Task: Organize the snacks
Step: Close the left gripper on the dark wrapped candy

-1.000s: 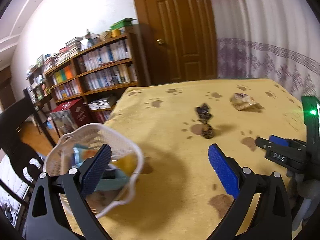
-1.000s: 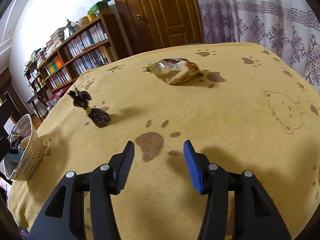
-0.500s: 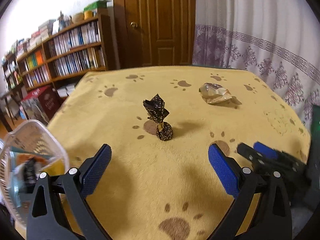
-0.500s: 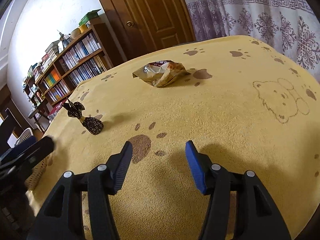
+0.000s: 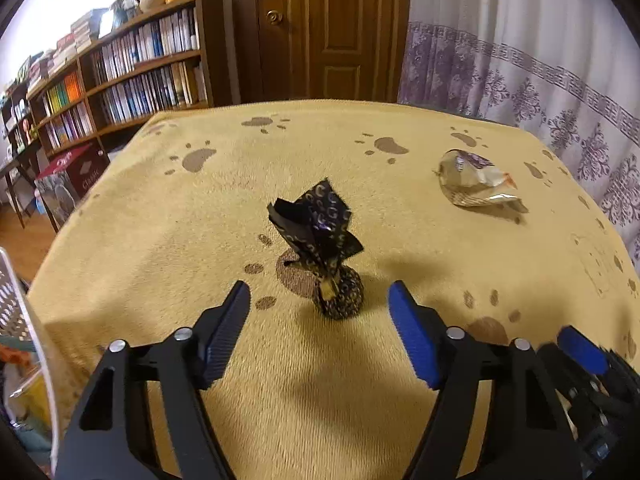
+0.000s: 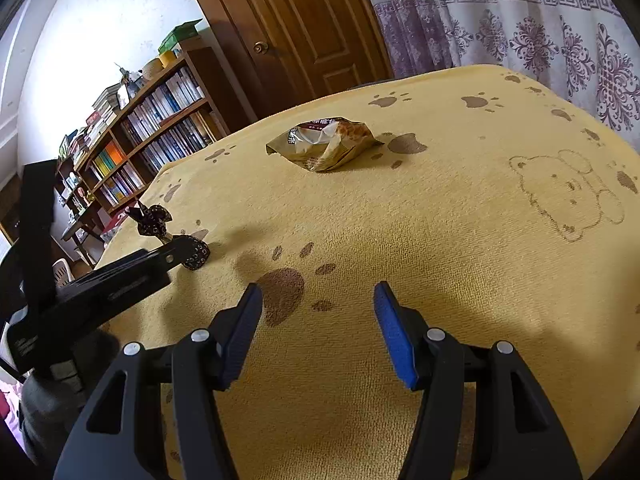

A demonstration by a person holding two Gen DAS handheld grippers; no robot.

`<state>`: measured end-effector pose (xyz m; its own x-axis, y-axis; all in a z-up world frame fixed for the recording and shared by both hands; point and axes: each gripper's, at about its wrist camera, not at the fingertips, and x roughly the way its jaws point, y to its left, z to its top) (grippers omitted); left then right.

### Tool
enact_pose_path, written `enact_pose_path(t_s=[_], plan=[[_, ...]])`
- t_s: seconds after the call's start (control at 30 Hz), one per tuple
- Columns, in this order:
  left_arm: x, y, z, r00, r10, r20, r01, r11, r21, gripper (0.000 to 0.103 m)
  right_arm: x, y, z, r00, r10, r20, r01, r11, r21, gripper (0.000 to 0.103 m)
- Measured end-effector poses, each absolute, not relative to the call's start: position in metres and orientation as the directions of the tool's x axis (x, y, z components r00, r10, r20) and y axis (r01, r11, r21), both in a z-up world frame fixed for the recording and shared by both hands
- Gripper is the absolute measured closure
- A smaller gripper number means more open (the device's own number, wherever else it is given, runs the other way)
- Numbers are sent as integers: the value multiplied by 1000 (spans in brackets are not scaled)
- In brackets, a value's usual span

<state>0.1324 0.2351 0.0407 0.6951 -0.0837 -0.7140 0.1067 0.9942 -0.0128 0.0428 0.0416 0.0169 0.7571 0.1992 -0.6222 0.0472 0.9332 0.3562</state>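
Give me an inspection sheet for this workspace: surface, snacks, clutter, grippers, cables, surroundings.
Surface: yellow paw-print blanket covers the table, no spills seen.
Job's things: dark wrapped candy stands upright mid-table; crumpled snack bag lies farther back; white basket at the left edge holds some packets.
Clutter: nothing seen on the blanket beyond the snacks.
Grippers: left gripper open, fingers either side of the candy, not touching it; right gripper open, empty, above bare blanket.
Cables: nothing seen.
Surroundings: bookshelf on the left, wooden door behind, patterned curtain on the right.
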Motion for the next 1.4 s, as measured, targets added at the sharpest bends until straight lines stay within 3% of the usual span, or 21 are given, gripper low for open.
enact_pose_path(t_s=[0.13,0.7,1.23,1.3,1.4], plan=[[144,243,31,670,-116,-734,90,993,-75,46,43,43,17,755,202,-624,43,934,354,44],[126,259,37,705,-216,-676,122,975,-184,72,46,45,15,753,189,-630,48,940,338,44],[133,257,40,728,-238,-643,126,968,-216,73,46,45,14,752,180,-634,51,943,328,44],[131,260,42,736,-245,-631,126,966,-227,83,46,44,14,753,179,-634,51,943,328,44],[126,265,47,752,-254,-609,126,961,-246,85,46,44,14,753,180,-633,51,943,329,44]])
